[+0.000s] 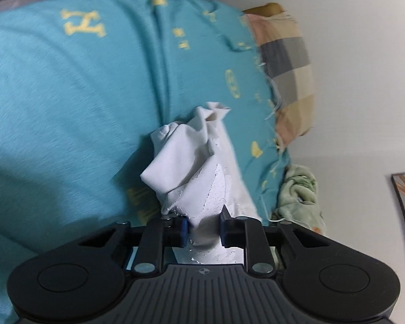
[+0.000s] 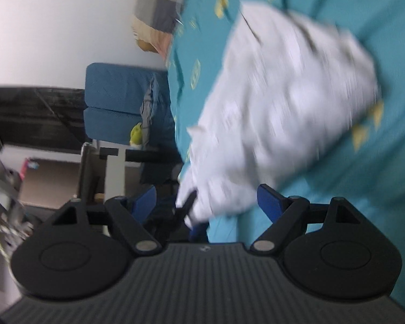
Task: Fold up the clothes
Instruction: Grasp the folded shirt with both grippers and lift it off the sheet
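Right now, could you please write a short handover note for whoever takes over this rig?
Left gripper: shut on a bunch of the white garment.
Right gripper: open, with the garment's edge lying between its fingers, not clamped.
The garment is crumpled over the teal bedsheet; the right view is blurred.
Done: no neat fold visible.
Left: spread it flat, then fold.

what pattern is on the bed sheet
Teal bed sheet with yellow printed motifs, clearest in the left wrist view.
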`<state>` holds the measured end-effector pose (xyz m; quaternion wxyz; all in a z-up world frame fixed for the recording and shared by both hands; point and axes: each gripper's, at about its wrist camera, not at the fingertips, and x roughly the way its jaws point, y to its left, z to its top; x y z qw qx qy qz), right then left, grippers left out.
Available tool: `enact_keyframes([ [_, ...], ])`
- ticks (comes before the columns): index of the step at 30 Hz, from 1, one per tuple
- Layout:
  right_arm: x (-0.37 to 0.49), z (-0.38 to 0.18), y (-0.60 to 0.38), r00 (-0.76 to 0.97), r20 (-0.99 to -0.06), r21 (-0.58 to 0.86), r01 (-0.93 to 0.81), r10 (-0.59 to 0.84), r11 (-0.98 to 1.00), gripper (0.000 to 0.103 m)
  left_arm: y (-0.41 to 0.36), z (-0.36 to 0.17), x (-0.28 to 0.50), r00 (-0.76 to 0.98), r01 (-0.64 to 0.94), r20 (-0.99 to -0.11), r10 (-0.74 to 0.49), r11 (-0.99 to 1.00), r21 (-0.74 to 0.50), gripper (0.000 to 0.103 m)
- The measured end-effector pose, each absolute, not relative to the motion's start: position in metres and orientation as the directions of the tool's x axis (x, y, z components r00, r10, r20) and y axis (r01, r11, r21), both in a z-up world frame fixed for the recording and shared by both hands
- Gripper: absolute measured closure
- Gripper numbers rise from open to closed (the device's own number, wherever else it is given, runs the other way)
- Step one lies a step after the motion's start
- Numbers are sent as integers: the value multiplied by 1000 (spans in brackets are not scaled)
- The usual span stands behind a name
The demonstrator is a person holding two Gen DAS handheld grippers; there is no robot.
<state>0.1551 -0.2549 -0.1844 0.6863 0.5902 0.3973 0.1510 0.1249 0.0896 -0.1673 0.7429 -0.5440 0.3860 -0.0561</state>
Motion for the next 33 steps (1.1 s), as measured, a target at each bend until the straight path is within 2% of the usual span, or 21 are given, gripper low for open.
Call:
enact_keyframes([
  [4, 163, -204, -240, 617, -355, 930, 312, 702, 196, 18, 87, -156, 125, 715, -303, -478, -510, 390, -870, 83],
  [13, 174, -226, -269, 762, -353, 927, 363, 543, 93, 20, 91, -159, 129, 724, -313, -458, -516, 345, -885, 84],
  [14, 175, -225, -270, 764, -357, 927, 362, 537, 101, 30, 90, -157, 130, 726, -305, -454, -516, 351, -886, 84],
  [15, 176, -223, -270, 765, -366, 925, 361, 530, 118, 36, 89, -155, 129, 728, -296, -450, -517, 355, -887, 84],
  [17, 178, -213, -268, 771, -371, 928, 334, 517, 167, 62, 90, -151, 121, 734, -281, -440, -518, 358, -890, 85],
  [19, 179, -201, -266, 780, -368, 930, 305, 506, 206, 70, 90, -143, 121, 739, -270, -421, -527, 341, -901, 85],
  [26, 170, -131, -288, 815, -303, 950, 222, 494, 218, 73, 78, -82, 119, 747, -207, -327, -579, 265, -942, 86],
  [33, 155, -36, -372, 884, -212, 968, 132, 416, 214, 74, -10, 15, 143, 707, -79, -255, -660, 285, -955, 86],
])
